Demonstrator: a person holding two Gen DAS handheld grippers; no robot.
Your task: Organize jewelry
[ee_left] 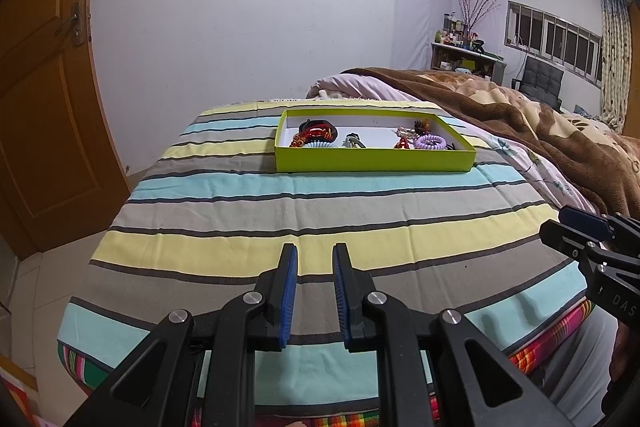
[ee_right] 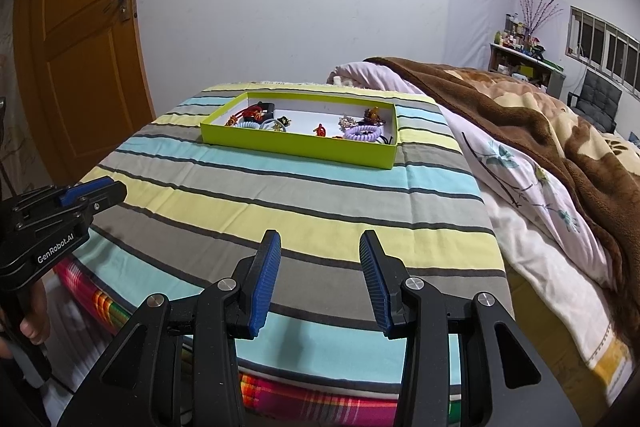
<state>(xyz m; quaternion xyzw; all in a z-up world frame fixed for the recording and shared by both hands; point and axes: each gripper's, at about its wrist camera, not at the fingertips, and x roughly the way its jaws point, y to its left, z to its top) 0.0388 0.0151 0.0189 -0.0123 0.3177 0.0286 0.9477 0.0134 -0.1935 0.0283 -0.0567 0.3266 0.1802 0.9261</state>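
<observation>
A lime-green shallow box [ee_left: 376, 159] [ee_right: 296, 147] sits on the far part of the striped bed cover. Inside lie several hair ties and ornaments: a red and black piece [ee_left: 316, 133] [ee_right: 258, 113] at the left, a light blue coil tie [ee_right: 249, 126], and a purple coil tie [ee_left: 430, 141] [ee_right: 366, 135] at the right. My left gripper [ee_left: 315, 259] is open and empty above the near edge of the cover. My right gripper [ee_right: 320, 247] is open wider and empty, also near the front edge. Both are well short of the box.
The striped cover [ee_left: 280, 211] lies over a bed end. A brown blanket [ee_right: 560, 131] and a floral quilt [ee_right: 520, 187] are heaped to the right. An orange door [ee_right: 76, 47] stands at the left. A shelf with bottles [ee_left: 464, 55] is at the far wall.
</observation>
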